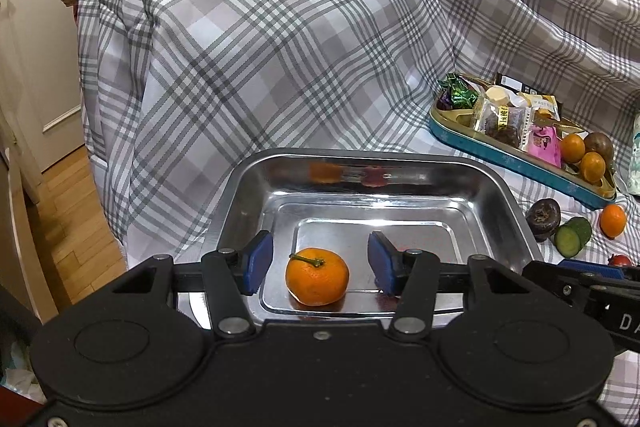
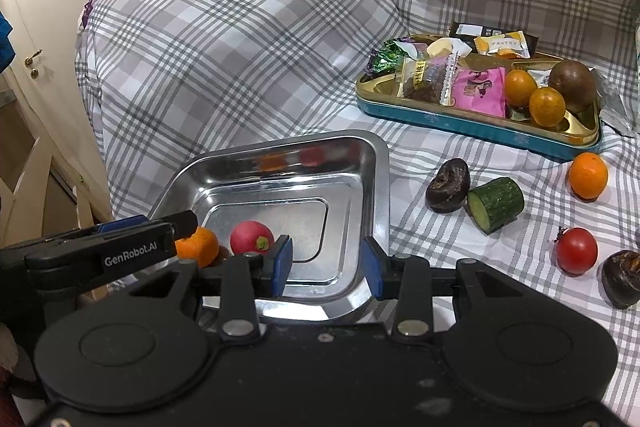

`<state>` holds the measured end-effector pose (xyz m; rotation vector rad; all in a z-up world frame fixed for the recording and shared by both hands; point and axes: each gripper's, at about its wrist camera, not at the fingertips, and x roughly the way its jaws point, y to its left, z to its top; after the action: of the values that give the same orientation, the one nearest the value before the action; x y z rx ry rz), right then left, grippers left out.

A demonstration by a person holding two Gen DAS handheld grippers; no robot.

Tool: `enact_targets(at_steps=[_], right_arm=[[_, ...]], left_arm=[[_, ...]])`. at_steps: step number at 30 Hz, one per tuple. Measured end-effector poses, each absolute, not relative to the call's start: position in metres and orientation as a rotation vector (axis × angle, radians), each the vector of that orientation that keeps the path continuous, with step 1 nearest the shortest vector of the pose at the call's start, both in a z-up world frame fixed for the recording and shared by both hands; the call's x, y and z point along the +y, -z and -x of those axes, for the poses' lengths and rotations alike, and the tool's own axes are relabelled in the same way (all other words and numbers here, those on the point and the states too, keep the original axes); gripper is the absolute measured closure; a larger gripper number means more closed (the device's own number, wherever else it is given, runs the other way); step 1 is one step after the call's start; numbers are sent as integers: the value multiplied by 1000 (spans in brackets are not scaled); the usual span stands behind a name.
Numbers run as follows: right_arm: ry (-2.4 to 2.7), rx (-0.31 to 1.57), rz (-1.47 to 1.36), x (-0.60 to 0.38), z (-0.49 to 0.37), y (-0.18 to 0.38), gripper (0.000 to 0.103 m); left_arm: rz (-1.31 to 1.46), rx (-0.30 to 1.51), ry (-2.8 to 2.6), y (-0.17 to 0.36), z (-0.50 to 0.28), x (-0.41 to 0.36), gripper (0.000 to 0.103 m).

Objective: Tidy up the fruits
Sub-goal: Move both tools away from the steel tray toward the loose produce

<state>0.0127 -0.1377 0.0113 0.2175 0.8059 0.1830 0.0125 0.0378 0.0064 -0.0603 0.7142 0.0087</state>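
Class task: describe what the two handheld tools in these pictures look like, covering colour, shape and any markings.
Both tools, left and right, are matte black, with two round discs on the body, silver rivets on angular linkage arms, and blue pads on the fingers. The left one's side reads "GenRobot.AI" in white. No cables or sleeves show.

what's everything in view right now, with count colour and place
steel tray: 1, silver, on the plaid cloth
mandarin: 1, orange, in the steel tray
radish: 1, red, in the steel tray
snack tin: 1, teal and gold, far right, holding sweets and fruit
cucumber piece: 1, green, on the cloth
tomato: 1, red, on the cloth
left gripper: open around the mandarin
right gripper: open, nothing held
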Motion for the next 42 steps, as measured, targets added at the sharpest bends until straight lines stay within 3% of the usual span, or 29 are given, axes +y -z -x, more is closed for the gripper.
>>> enact_targets(at_steps=[12,25,42], right_arm=[[-99,789,-208,-163,-8,-22,62],[200,911,-329,-281,-11,-30,62],[387,977,-436,-373,17,-29,62]], left_arm=[[-10,673,-16,-8,-7,27,45],[-197,623,42,-10,6,-9,45],[-266,618,443,-29,66,-124,45]])
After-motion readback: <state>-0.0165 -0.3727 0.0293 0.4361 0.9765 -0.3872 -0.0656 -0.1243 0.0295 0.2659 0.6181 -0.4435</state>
